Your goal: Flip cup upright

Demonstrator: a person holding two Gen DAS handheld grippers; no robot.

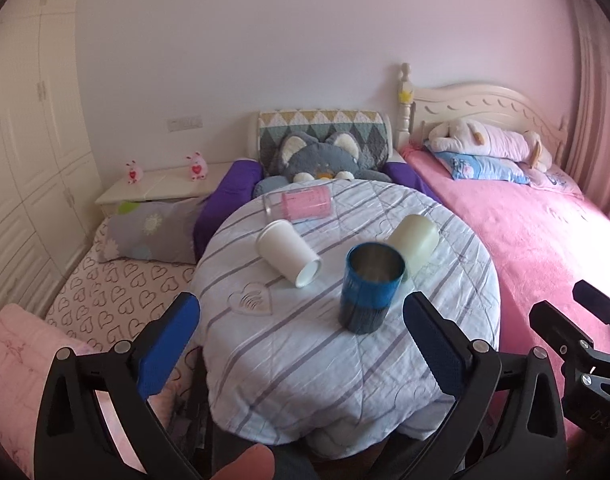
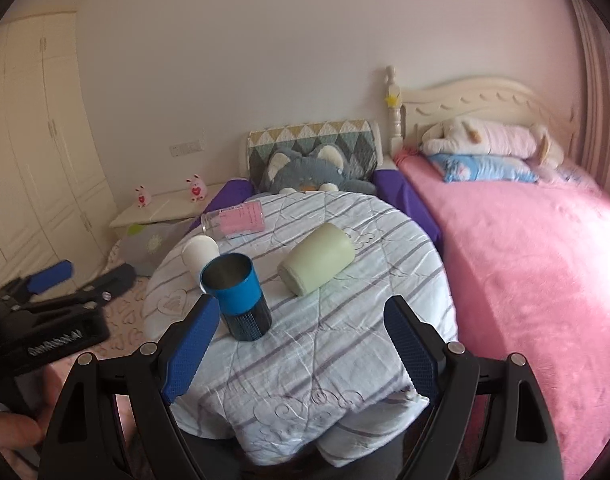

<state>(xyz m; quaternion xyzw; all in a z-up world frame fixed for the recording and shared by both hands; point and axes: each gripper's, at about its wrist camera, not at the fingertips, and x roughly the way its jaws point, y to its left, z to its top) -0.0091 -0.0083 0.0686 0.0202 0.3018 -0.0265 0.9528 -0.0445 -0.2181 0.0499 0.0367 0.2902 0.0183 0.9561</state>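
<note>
A blue metal cup [image 1: 370,288] [image 2: 237,295] stands upright on the striped cloth table [image 1: 289,352] [image 2: 337,344]. A white cup [image 1: 287,253] [image 2: 199,255] lies on its side left of it. A pale green cup [image 1: 414,241] [image 2: 316,258] lies on its side to the right. A clear cup with a pink label [image 1: 300,203] [image 2: 233,219] lies on its side at the far edge. My left gripper [image 1: 301,316] is open and empty, in front of the blue cup. My right gripper [image 2: 301,324] is open and empty, just right of the blue cup.
A pink bed [image 1: 525,232] [image 2: 525,248] runs along the right. A small bed with heart-print sheet [image 1: 117,288] and a grey cushion lies left. A grey plush [image 1: 317,156] [image 2: 305,172] sits behind the table. A white nightstand [image 1: 161,188] stands at back left.
</note>
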